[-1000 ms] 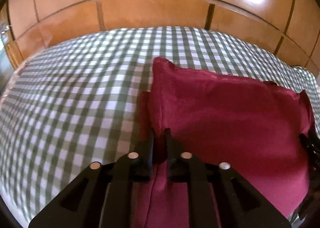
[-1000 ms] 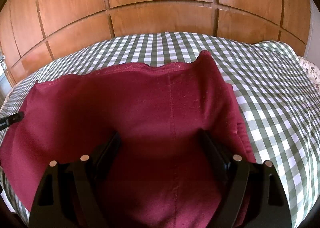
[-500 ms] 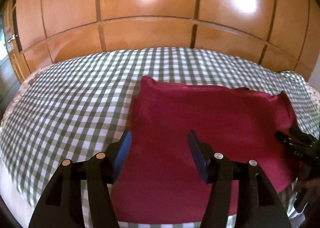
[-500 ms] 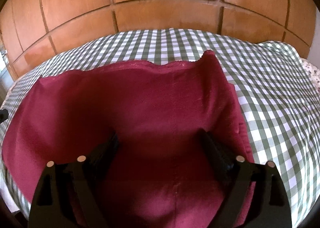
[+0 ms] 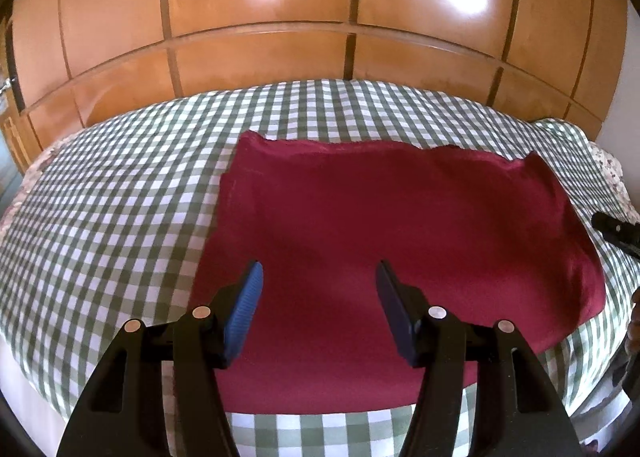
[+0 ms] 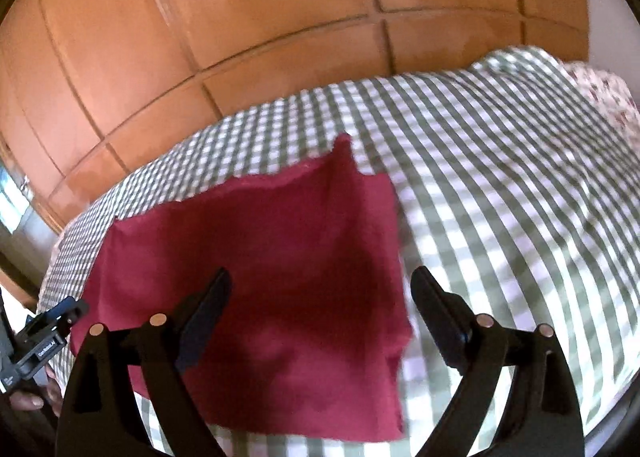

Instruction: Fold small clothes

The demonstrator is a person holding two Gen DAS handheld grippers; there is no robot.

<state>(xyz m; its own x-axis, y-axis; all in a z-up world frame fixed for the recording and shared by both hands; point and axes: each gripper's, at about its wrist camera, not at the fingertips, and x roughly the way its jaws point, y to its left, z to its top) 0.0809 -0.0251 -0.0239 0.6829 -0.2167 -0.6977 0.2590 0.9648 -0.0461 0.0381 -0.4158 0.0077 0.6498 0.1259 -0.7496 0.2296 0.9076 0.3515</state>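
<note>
A bed [image 5: 120, 185] with a green-and-white checked cover fills both views, and wooden panels [image 5: 260, 17] stand behind it. Nearest the cameras, the left gripper [image 5: 319, 281] has just opened its jaws and holds them spread above the red cloth [image 5: 380, 225] with nothing pinched, and the right gripper [image 6: 320, 289] has its jaws spread wide too, also clear of the cloth. The cloth lies flat on the cover near the front edge of the bed, its far edge a little wavy.

Red cloth [image 5: 400, 257] flat on checked bedspread [image 5: 120, 197]
</note>
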